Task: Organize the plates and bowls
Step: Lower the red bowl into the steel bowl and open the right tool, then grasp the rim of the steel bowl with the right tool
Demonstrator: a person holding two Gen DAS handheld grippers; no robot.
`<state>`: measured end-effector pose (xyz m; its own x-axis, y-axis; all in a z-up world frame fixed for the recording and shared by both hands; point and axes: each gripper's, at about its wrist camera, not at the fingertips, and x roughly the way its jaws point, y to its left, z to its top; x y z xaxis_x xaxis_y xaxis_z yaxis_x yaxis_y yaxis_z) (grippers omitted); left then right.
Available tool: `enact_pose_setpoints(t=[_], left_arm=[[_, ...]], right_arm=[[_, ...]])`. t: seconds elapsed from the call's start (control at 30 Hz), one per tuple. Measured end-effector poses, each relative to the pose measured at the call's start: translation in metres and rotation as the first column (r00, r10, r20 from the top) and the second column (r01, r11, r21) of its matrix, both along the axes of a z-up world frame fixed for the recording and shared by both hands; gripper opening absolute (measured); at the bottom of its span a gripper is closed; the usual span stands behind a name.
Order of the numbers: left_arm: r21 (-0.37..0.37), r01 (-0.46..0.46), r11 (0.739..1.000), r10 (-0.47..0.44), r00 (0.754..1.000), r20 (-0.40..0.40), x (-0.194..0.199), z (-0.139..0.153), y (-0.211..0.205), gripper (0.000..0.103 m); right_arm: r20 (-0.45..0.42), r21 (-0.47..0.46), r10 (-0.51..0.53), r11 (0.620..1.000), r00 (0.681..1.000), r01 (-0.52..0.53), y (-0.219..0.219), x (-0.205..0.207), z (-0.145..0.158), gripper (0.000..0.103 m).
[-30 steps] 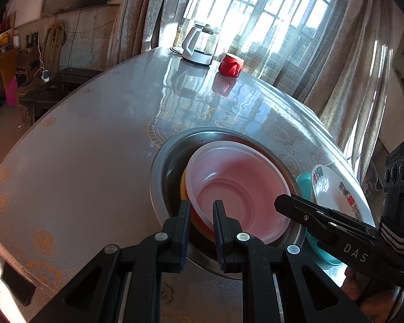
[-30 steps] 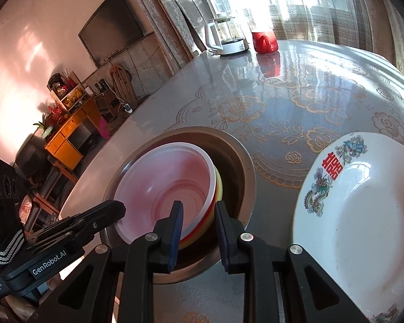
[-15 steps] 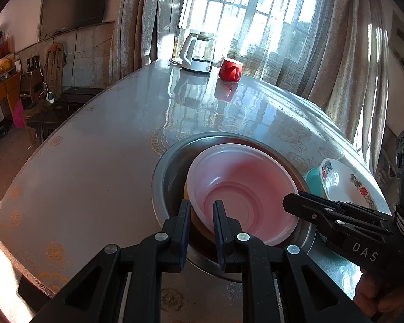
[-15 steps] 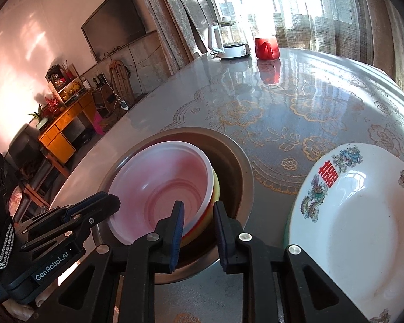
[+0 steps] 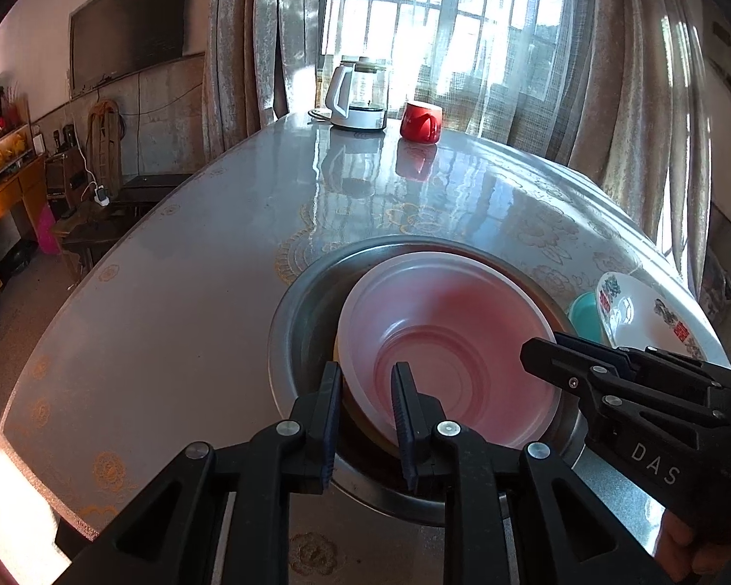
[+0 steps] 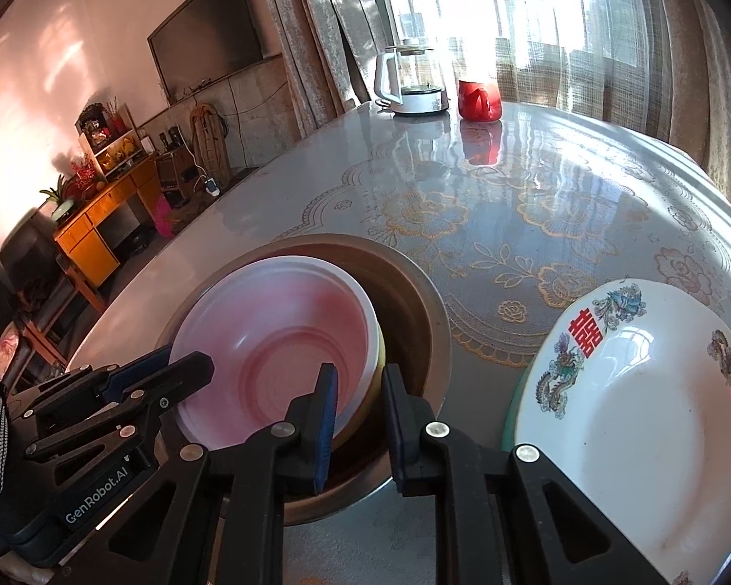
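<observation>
Glossy floral table [image 6: 536, 224], kettle [image 5: 358, 97], red mug [image 5: 420, 121]; both tongs [image 5: 365, 390] [image 6: 358, 392] slightly parted astride pink bowl [image 5: 443, 346] rim.

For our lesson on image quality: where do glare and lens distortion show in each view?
Left wrist view: the window is blown out, its glare streaks the table, and the table edge bows. Right wrist view: sunlight washes out the kettle, and the plate looks stretched.

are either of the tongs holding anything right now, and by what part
Nothing is held. The left tongs and right tongs are both open, each straddling the near rim of the pink bowl in the metal basin without closing on it.
</observation>
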<state>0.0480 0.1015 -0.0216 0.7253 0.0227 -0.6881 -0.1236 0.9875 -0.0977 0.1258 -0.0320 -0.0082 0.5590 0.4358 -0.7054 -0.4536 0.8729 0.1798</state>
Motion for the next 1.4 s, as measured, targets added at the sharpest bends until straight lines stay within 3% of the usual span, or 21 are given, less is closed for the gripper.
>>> enact_pose_setpoints(t=[0.1,0.23,0.4,0.7,0.9,1.4], left_arm=[[0.012,-0.014,1.000,0.014,1.000,-0.010,0.003,-0.002,0.001,0.022],[0.046,-0.027,0.999,0.028,1.000,-0.013,0.004,-0.003,-0.002,0.022],[0.056,-0.035,0.998,0.035,0.999,-0.007,0.004,-0.004,-0.005,0.023],[0.033,-0.010,0.999,0.009,1.000,0.013,0.002,-0.003,-0.007,0.034],[0.028,-0.019,0.999,0.018,0.999,0.047,-0.001,0.000,-0.004,0.040],[-0.035,0.001,0.999,0.001,0.997,0.072,-0.014,0.010,0.014,0.040]], right_arm=[[0.000,0.010,-0.011,1.000,1.000,0.011,-0.002,-0.003,0.000,0.019],[0.021,0.031,-0.007,0.999,1.000,0.007,-0.006,-0.013,0.005,0.028],[0.061,0.019,0.006,1.000,0.998,-0.007,-0.006,-0.025,0.005,0.028],[0.064,0.036,0.018,0.999,0.998,-0.021,-0.006,-0.031,0.007,0.032],[0.078,0.062,-0.022,0.998,0.997,0.017,-0.014,-0.032,0.006,0.045],[-0.036,0.165,-0.029,0.986,0.999,0.035,-0.037,-0.018,-0.004,0.056]])
